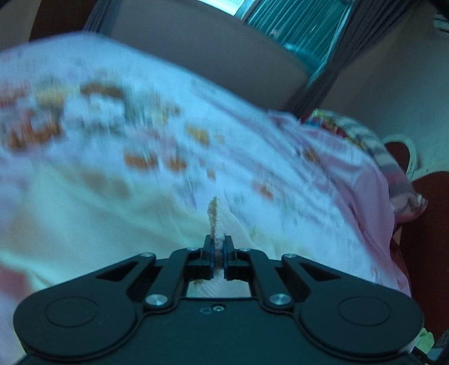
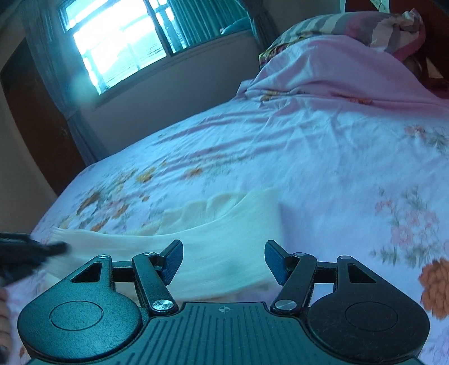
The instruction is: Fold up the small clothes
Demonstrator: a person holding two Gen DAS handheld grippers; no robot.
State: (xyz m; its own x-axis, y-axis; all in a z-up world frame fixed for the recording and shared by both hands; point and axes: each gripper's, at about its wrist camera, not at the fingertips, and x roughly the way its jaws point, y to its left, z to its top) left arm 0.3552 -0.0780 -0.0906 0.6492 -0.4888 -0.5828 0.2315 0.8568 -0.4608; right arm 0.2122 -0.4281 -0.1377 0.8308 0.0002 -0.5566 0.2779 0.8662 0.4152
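A small cream garment [image 2: 213, 238] lies spread on the flowered bed sheet [image 2: 322, 157]; its far edge is scalloped. My left gripper [image 1: 218, 242] is shut on a fold of this pale cloth [image 1: 112, 224], and a thin ridge of fabric stands up between its jaws. In the right wrist view the left gripper [image 2: 31, 248] shows as a dark blur at the garment's left edge. My right gripper [image 2: 223, 261] hangs just above the garment's near part, open, with nothing pinched between its blue pads [image 2: 273, 259].
A pink blanket [image 2: 336, 67] and a striped pillow [image 2: 364, 25] are piled at the head of the bed, far right. A bright window [image 2: 123, 42] with curtains is beyond the bed. A dark wooden door [image 2: 33, 120] stands at left. Part of a hand [image 2: 4, 314] shows at the left edge.
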